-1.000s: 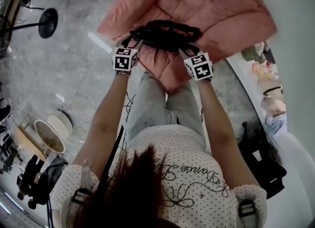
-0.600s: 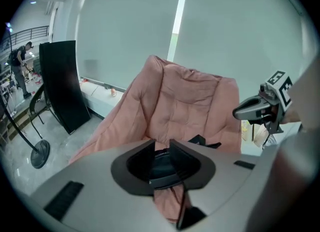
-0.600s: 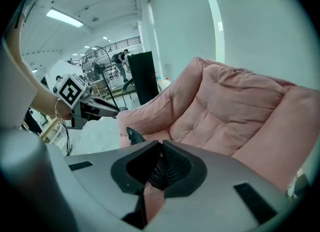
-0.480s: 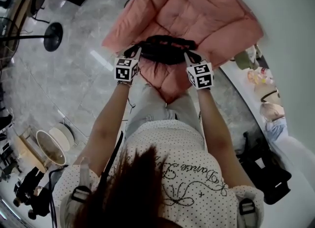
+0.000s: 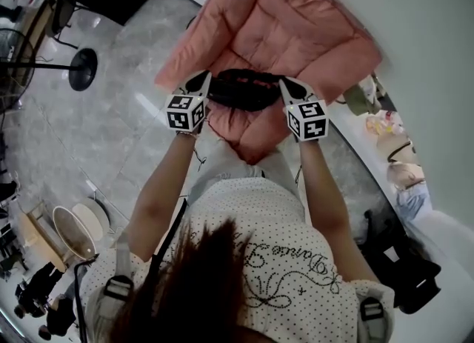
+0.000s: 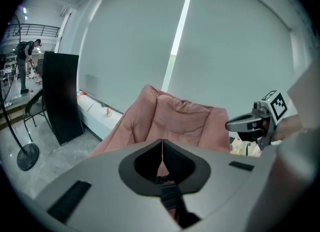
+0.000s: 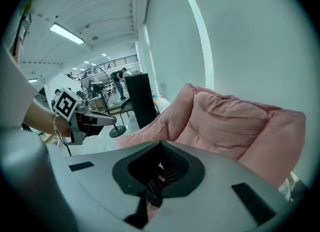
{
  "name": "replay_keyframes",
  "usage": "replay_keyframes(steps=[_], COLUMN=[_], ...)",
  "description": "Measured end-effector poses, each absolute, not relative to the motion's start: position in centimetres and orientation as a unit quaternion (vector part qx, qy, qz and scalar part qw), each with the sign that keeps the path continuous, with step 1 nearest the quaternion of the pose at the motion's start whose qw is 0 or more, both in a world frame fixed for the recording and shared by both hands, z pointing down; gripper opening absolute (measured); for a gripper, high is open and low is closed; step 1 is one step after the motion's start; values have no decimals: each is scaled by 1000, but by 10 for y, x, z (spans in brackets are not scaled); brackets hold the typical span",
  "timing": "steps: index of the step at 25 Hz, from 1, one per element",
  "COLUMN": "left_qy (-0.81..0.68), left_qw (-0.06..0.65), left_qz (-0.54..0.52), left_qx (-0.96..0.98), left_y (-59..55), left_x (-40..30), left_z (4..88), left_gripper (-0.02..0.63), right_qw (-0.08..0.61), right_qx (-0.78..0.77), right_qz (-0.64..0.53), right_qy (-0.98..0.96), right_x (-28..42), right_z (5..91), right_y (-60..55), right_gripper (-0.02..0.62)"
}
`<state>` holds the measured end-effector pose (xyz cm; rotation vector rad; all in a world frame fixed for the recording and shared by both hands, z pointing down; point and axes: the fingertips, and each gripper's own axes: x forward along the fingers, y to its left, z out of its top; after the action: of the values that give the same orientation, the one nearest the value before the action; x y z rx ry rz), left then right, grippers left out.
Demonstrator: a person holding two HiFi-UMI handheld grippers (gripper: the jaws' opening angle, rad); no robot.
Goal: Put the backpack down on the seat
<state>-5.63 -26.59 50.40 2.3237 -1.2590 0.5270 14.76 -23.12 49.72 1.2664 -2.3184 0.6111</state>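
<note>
Left gripper [image 5: 198,79] and right gripper [image 5: 290,85]: jaws have just been closing, each now pinching a black strap [image 7: 152,192] of the backpack [image 5: 244,91]. Backpack hangs between the 2 grippers, over the pink seat [image 5: 296,23].

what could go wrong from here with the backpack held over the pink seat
1. The left gripper and right gripper have only just closed their jaws on thin straps, so the backpack may slip out or swing.
2. It is over the front part of the puffy, sloping seat; let go there, it might slide off onto the floor.
</note>
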Motion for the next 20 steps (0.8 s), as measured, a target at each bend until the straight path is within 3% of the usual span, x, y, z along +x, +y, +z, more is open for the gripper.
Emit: replay_keyframes(steps=[14, 20], left_qy=[-446, -445], left_qw=[48, 1], left_qz=[68, 32], left_qx=[891, 895], left_y=[-283, -275], left_x=[-29, -20], left_z=[316, 256], left_gripper=[5, 5], right_qw=[76, 48], right_qx=[504, 517], right_qz=[112, 55], right_qy=[-853, -853], right_x=[180, 181], right_z=[327, 262], right_y=[-245, -238], right_gripper=[11, 11])
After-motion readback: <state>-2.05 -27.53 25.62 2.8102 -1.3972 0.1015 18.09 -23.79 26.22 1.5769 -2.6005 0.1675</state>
